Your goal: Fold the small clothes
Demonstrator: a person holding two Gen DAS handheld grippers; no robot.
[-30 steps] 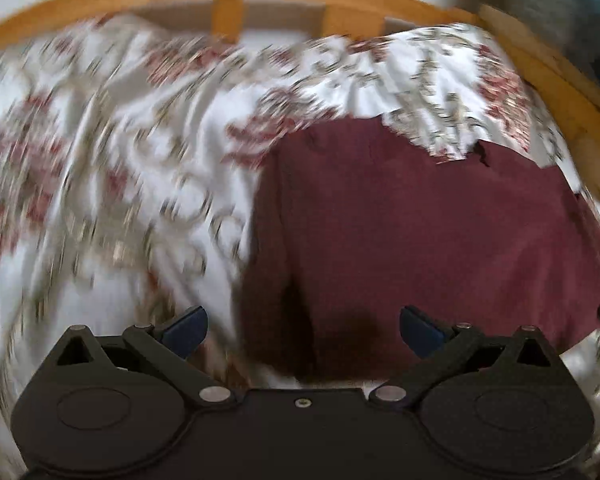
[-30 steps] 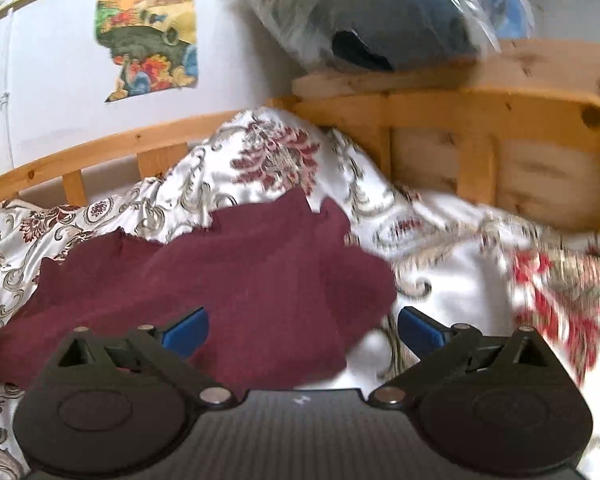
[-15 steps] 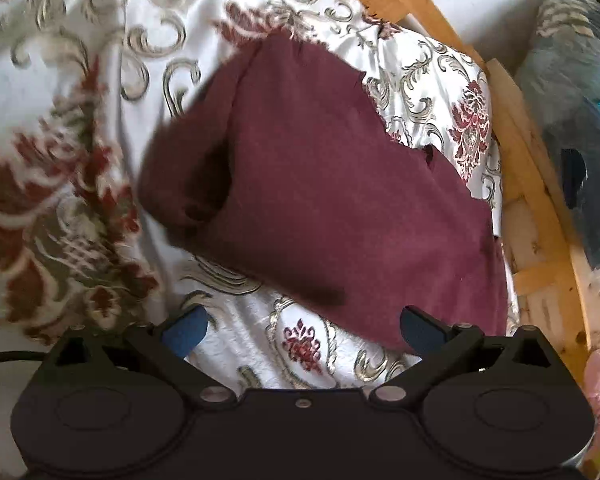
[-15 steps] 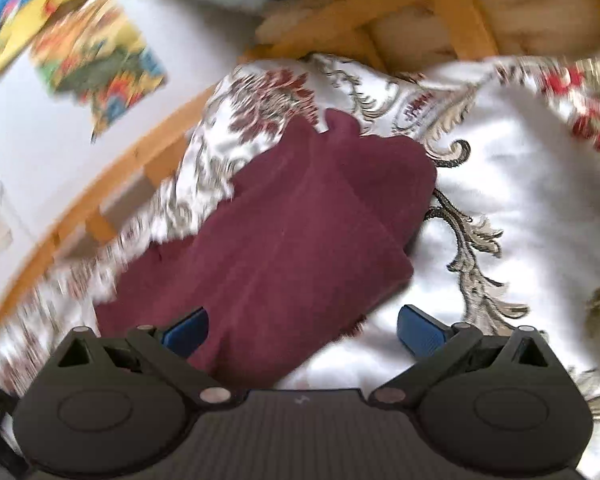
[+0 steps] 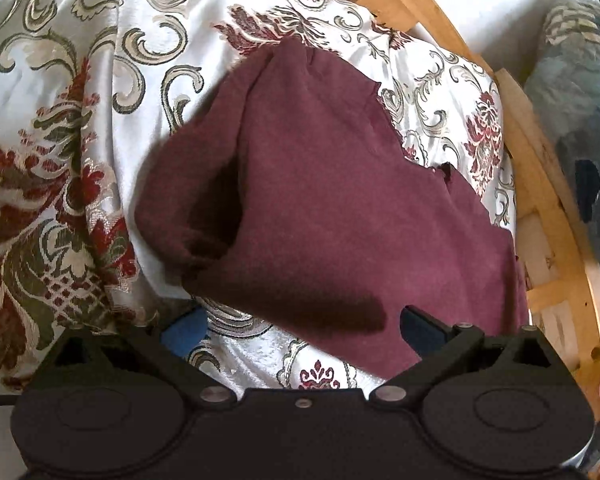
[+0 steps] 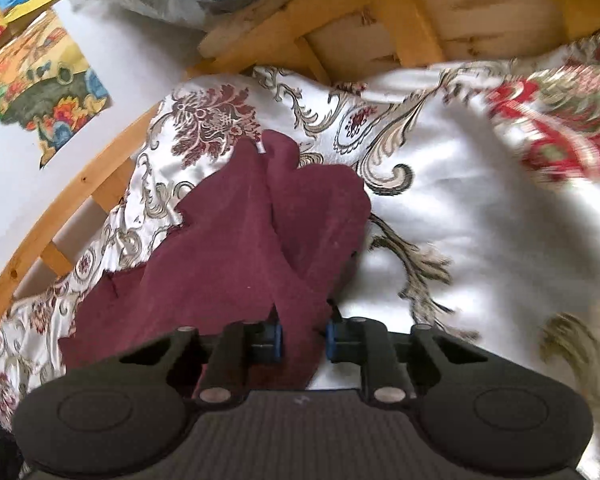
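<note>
Dark red cloth point(image 5: 340, 200) lying spread on a flowery bedcover point(image 5: 60, 140), near a wooden bed rail point(image 5: 540, 184).

Right claw point(image 6: 302, 340) closing narrow on a bunched-up corner of the cloth, blue pads point(image 6: 277, 340) pinching the fold between them. Left claw point(image 5: 300, 326) staying wide apart, sitting just over the near edge of the cloth, one pad on the bedcover side, one beside the cloth, nothing pinched. Bright paper picture point(image 6: 40, 80) hanging on the far wall.

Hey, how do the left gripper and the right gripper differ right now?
The left gripper has its jaws spread wide, nothing gripped; the right gripper has its jaws closing on a fold of the maroon garment. Both point down at that garment on the patterned bedspread.
</note>
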